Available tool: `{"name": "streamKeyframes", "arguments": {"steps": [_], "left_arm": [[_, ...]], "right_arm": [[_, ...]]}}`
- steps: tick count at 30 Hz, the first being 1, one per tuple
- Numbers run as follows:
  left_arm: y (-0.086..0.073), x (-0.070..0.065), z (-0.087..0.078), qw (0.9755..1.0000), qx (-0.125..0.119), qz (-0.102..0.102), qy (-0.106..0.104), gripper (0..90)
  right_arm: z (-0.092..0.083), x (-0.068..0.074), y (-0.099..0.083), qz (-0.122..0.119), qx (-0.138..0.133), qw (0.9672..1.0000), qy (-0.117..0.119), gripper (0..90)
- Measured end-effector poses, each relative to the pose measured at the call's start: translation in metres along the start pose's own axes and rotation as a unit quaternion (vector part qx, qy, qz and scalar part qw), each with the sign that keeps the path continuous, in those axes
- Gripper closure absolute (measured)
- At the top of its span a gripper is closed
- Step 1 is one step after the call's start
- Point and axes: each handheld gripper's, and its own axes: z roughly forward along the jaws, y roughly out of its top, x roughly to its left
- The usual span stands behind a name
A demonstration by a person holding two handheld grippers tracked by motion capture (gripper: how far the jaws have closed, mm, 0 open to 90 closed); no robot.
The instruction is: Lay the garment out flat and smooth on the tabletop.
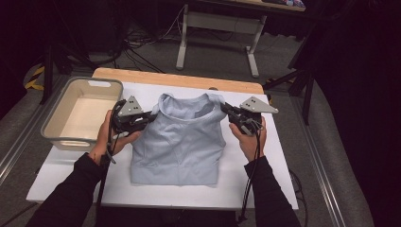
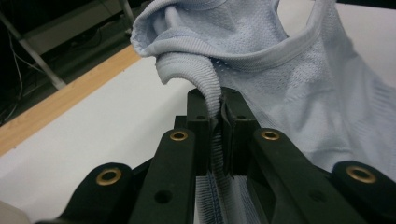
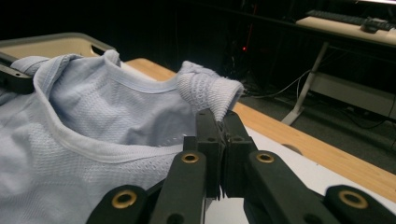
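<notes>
While both shoulder straps are pinched, the work in hand looks like lifting the top of the garment to fold or move it, and doing it well likely means raising both hands evenly so the fabric hangs square and the hem does not drag askew. Largest first: one white tabletop [image 1: 71,175] with a wooden strip along its far edge carries everything. On it lies one pale blue sleeveless top [image 1: 177,142], spread over the middle, its hem toward the near edge and its neckline toward the far edge, the shoulders drawn up off the surface. One beige plastic bin [image 1: 52,125] sits at the far left corner, overhanging the left edge, with nothing visible inside (a likely place for the top to go, though that is only a guess). Two grippers are at work. The left gripper [image 2: 219,112] has its jaws closed tight on the left strap, the ribbed band bunched and running down between them. The right gripper [image 3: 222,121] is likewise clamped on the right strap, whose end folds over the jaw tips. Keeping both pinches firm and the straps level should stop the slippery knit from sliding out as it rises.
</notes>
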Motion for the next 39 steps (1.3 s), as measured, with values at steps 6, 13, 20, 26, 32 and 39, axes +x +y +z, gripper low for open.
{"name": "streamKeyframes", "arguments": {"steps": [6,13,20,26,32,39], "left_arm": [[0.004,-0.008,-0.008,0.9996,-0.007,0.026,0.001,83.2],[-0.006,-0.025,-0.002,0.9983,0.002,0.059,-0.008,82.8],[-0.024,-0.049,0.014,0.9943,0.027,0.099,-0.028,82.8],[-0.04,-0.063,0.026,0.9911,0.042,0.113,-0.056,82.3],[-0.043,-0.06,0.027,0.9931,0.034,0.087,-0.072,77.6],[-0.034,-0.053,0.036,0.9956,0.031,0.053,-0.072,62.7]], "right_arm": [[-0.011,0.003,0.003,-0.001,-0.012,0.9999,0.002,87.7],[-0.01,0.02,-0.015,-0.001,-0.001,0.9995,0.033,87.6],[-0.009,0.037,-0.034,-0.008,0.013,0.9977,0.067,87.6],[-0.004,0.052,-0.059,-0.016,0.047,0.9939,0.098,87.6],[-0.001,0.064,-0.076,-0.031,0.084,0.9892,0.116,87.6],[0.001,0.071,-0.085,-0.045,0.103,0.986,0.123,87.5]]}}
